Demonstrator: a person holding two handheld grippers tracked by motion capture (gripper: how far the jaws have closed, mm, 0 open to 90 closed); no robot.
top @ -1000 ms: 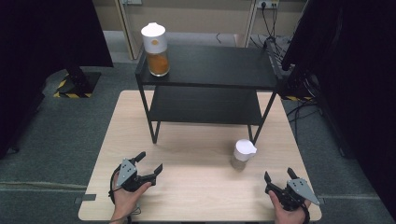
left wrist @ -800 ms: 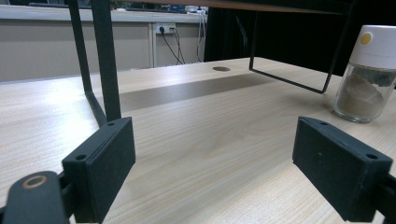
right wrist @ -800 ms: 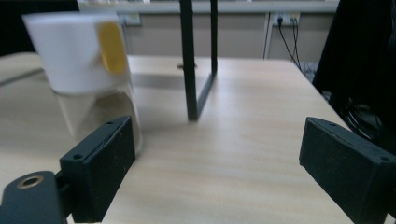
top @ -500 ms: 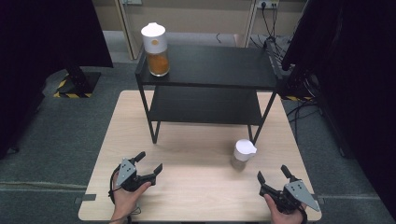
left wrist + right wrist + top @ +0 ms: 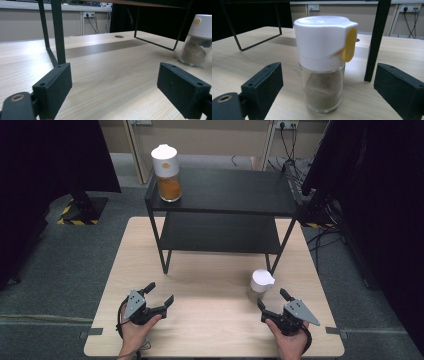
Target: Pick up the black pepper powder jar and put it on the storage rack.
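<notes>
Jaws of the right gripper (image 5: pixel 272 301) were spread wide, just opened further, aimed at the white-capped glass spice jar (image 5: pixel 261 285) standing untouched nearby on the pale wooden table (image 5: pixel 210 285); the left gripper (image 5: pixel 159 293) was held unclenched, empty

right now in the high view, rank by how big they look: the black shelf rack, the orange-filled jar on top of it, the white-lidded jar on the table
1. black shelf rack, by far the largest.
2. orange-filled jar, taller than the other jar.
3. white-lidded jar, smallest.
The camera looks down from above, so the jars' heights are foreshortened and their order is less certain.

High overhead view; 2 low tabletop views, both facing the jar (image 5: pixel 322 62).
</notes>
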